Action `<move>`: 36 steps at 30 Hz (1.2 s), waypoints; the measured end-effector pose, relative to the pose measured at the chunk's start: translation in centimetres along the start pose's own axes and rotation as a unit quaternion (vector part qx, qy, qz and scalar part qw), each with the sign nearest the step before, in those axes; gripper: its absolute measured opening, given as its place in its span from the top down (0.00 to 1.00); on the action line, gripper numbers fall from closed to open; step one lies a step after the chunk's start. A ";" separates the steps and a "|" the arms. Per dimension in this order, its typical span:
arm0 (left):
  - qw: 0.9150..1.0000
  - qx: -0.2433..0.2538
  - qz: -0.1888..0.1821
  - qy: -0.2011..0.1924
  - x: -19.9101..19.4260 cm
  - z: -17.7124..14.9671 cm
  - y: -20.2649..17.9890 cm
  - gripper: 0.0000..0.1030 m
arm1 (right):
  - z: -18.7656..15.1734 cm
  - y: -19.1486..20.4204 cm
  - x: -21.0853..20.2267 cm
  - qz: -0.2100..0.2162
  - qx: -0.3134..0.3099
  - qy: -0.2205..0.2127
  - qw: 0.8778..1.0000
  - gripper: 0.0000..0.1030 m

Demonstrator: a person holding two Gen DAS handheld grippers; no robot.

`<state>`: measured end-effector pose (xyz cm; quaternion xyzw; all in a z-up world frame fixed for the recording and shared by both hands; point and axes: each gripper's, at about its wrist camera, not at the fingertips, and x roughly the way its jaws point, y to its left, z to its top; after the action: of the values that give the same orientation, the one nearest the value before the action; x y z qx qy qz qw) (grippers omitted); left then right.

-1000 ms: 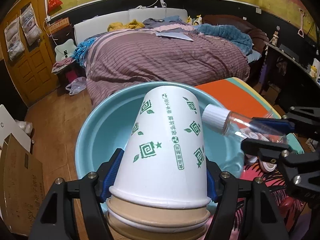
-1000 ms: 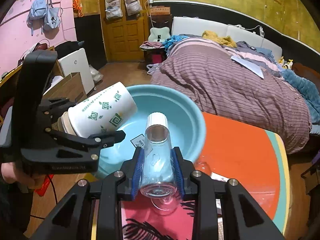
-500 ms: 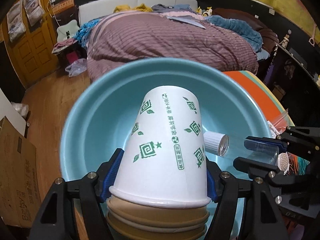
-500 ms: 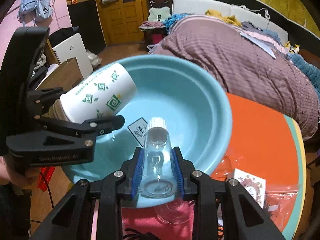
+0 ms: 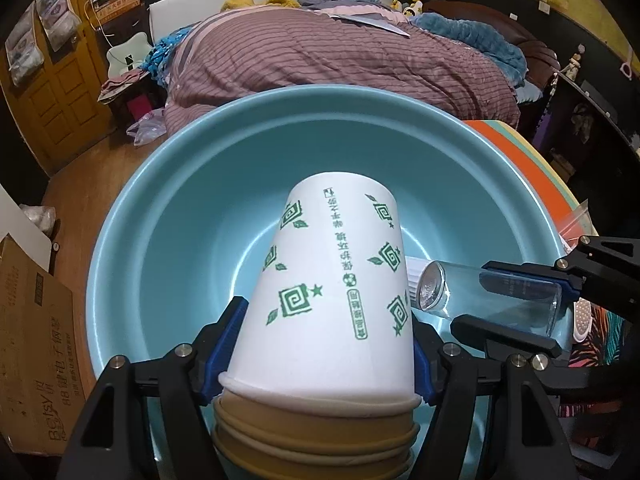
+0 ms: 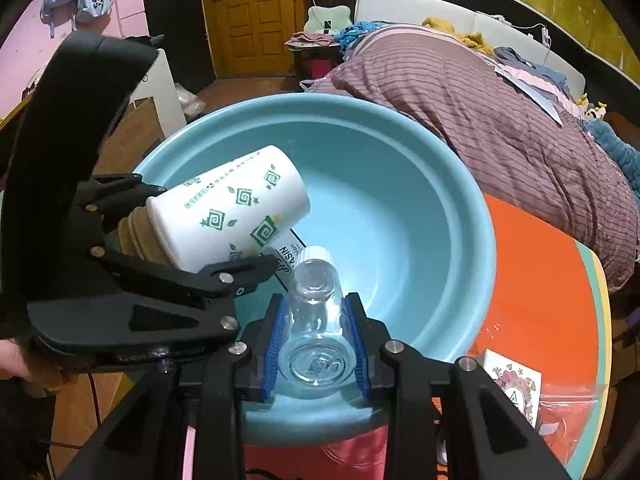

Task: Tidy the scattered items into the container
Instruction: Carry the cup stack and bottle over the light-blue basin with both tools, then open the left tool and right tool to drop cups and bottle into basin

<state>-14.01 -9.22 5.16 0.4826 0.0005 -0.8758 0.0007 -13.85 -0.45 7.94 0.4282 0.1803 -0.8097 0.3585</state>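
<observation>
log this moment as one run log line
left tongs: shut on paper cup stack | right tongs: shut on clear bottle | both over blue basin | nothing released yet

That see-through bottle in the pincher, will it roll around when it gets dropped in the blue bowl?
Probably yes. The clear bottle is round and smooth, and the blue basin curves inward, so it would likely roll toward the middle. It looks empty, so it is probably light and may bounce or slide. If it is glass, which I cannot tell, a drop could crack it.
</observation>
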 end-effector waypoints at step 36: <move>1.000 0.017 0.026 -0.004 -1.8 0.8 1.0 0.17 | -0.3 0.1 -0.1 -0.013 -0.017 -0.004 1.000 0.62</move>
<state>-13.69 -10.18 7.09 0.4790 -0.0267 -0.8773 0.0151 -13.55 -0.27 7.82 0.4163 0.1979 -0.8131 0.3555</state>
